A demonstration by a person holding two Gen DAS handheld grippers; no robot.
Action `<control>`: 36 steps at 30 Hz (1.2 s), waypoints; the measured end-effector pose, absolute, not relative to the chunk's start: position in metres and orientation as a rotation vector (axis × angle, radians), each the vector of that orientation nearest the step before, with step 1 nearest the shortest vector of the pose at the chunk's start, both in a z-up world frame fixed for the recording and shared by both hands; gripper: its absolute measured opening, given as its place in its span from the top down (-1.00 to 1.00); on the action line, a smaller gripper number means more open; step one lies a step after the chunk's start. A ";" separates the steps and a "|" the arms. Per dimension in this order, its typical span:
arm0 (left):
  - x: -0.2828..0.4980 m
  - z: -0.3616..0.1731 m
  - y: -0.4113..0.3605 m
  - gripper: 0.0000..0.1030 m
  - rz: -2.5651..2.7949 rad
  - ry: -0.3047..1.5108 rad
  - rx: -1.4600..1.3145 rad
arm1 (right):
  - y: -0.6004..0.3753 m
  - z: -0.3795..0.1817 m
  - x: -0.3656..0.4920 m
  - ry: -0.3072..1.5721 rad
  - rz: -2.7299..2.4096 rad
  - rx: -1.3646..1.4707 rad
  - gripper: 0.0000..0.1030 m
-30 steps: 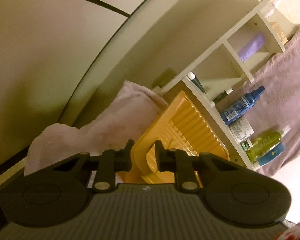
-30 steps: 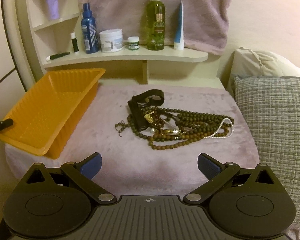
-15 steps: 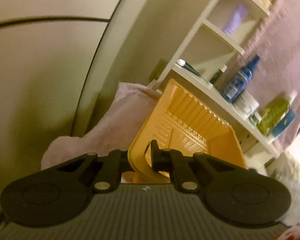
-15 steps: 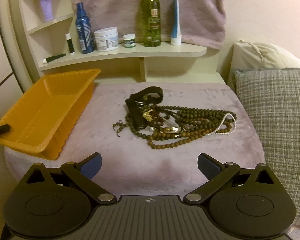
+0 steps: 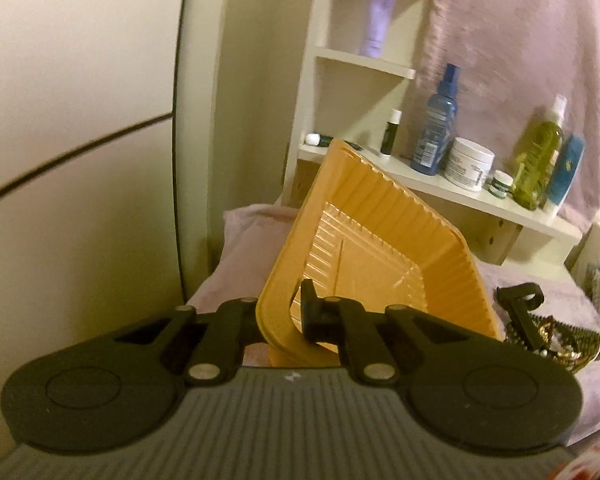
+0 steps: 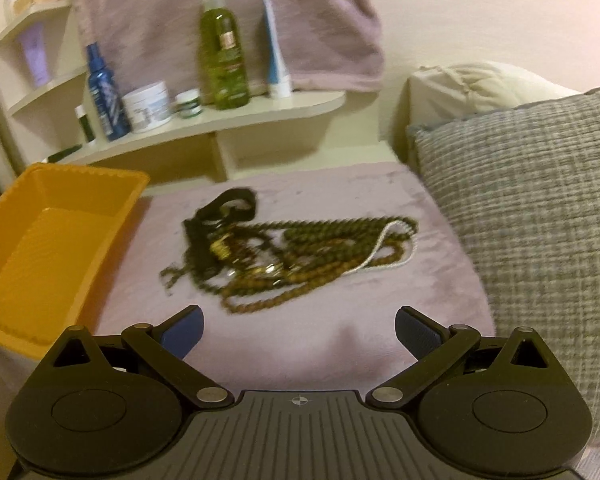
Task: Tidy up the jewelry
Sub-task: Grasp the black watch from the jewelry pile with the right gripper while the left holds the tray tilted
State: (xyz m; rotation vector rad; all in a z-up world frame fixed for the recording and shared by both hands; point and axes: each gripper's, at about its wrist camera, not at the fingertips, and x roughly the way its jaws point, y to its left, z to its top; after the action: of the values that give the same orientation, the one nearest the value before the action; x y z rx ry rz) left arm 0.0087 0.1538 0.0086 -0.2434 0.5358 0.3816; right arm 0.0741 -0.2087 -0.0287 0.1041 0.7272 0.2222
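Observation:
An orange ribbed plastic tray fills the middle of the left wrist view, tilted, with my left gripper shut on its near rim. The same tray stands empty at the left of the right wrist view. A tangle of jewelry lies on the mauve plush cloth: brown and green bead strings, a white pearl strand, gold pieces and a black strap. My right gripper hovers open just in front of the pile, nothing between its blue pads.
A white shelf behind the cloth carries a blue spray bottle, a white jar, a green bottle and a blue tube. A grey woven pillow borders the cloth on the right. A wall stands left of the tray.
My left gripper closed on the tray's rim, then rose and rolled, carrying the tray with it. The right gripper moved closer to the jewelry pile and stayed open.

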 end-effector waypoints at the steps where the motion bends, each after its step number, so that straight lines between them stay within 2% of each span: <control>1: 0.010 0.010 0.151 0.83 0.382 0.539 -0.230 | -0.213 -0.028 0.076 0.715 0.218 0.103 -0.98; 4: 0.013 0.016 0.143 0.83 0.389 0.544 -0.189 | -0.223 -0.030 0.081 0.682 0.211 0.101 -0.96; 6: 0.013 0.018 0.138 0.84 0.392 0.543 -0.164 | -0.224 -0.034 0.085 0.669 0.232 0.095 -0.73; 7: 0.014 0.019 0.136 0.84 0.393 0.545 -0.152 | -0.223 -0.036 0.089 0.671 0.250 0.090 -0.52; 14: 0.020 0.025 0.126 0.84 0.401 0.549 -0.089 | -0.202 -0.047 0.121 0.664 0.387 0.016 0.10; 21: 0.024 0.026 0.122 0.84 0.407 0.557 -0.075 | -0.171 -0.056 0.151 0.687 0.460 -0.203 0.31; 24: 0.025 0.028 0.124 0.84 0.408 0.566 -0.084 | -0.162 -0.062 0.159 0.700 0.463 -0.279 0.50; 25: 0.025 0.028 0.124 0.84 0.408 0.570 -0.086 | -0.162 -0.064 0.161 0.707 0.465 -0.291 0.63; 29: 0.027 0.028 0.125 0.84 0.400 0.579 -0.093 | -0.158 -0.066 0.161 0.703 0.476 -0.336 0.80; 36: 0.028 0.027 0.123 0.84 0.389 0.582 -0.087 | -0.161 -0.056 0.152 0.654 0.452 -0.320 0.84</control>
State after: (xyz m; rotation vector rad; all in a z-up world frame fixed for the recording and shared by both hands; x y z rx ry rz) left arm 0.0282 0.1227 0.0269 -0.0874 0.5818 0.3887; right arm 0.1520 -0.1613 -0.0559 -0.3196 0.6542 0.4518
